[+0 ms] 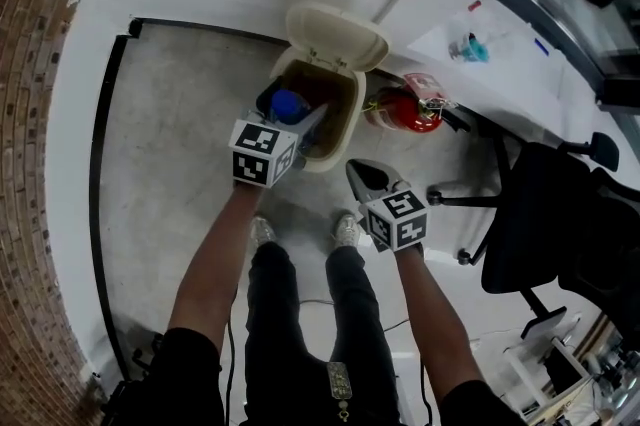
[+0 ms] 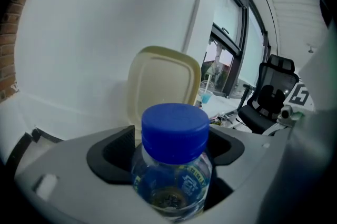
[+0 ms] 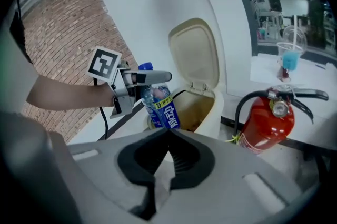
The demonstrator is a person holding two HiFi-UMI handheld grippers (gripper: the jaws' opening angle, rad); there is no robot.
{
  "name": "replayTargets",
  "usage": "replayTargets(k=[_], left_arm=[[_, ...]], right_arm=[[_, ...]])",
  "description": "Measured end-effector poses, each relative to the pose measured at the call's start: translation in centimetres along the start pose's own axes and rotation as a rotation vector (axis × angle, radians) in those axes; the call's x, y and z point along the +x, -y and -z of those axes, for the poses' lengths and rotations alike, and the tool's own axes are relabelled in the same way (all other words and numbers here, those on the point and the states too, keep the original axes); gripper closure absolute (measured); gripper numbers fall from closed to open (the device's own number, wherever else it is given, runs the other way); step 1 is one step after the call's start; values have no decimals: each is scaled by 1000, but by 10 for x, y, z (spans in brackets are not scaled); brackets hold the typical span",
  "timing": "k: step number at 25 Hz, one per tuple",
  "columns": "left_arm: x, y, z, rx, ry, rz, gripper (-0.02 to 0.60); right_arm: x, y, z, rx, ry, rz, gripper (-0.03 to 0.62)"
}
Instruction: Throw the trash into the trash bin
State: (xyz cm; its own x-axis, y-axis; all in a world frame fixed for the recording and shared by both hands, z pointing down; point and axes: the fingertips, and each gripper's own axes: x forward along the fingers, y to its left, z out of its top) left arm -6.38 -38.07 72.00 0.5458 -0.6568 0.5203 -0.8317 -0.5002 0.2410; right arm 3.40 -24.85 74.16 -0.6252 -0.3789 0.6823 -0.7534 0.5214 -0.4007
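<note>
A clear plastic bottle (image 1: 288,105) with a blue cap and blue label is held upright over the open mouth of the cream trash bin (image 1: 346,130). My left gripper (image 1: 300,121) is shut on it. In the left gripper view the bottle (image 2: 174,168) fills the space between the jaws, with the bin's raised lid (image 2: 163,81) behind it. The right gripper view shows the same bottle (image 3: 164,110) hanging just above the bin (image 3: 209,108). My right gripper (image 1: 366,176) is lower and to the right of the bin, its jaws (image 3: 168,136) shut on what looks like a white paper scrap (image 3: 161,178).
A red fire extinguisher (image 1: 406,110) stands right of the bin, against the wall. A black office chair (image 1: 552,234) and a white desk (image 1: 500,54) are further right. A brick wall (image 1: 25,164) runs along the left. The person's feet (image 1: 262,232) are just before the bin.
</note>
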Motion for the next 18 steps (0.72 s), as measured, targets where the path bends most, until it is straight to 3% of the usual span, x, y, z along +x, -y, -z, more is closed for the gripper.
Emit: replayTargets(k=[10,14,18], left_arm=[[44,-3,74,69,-205,-34,169],[55,-6,90,102,-309,-38,167],[60,-1,98,110,-347,-11,166]], right_arm=[[-5,18,13,94,35,0,591],[-12,23,18,118,46,14,591],[-19,29,22,131,49,26,591]])
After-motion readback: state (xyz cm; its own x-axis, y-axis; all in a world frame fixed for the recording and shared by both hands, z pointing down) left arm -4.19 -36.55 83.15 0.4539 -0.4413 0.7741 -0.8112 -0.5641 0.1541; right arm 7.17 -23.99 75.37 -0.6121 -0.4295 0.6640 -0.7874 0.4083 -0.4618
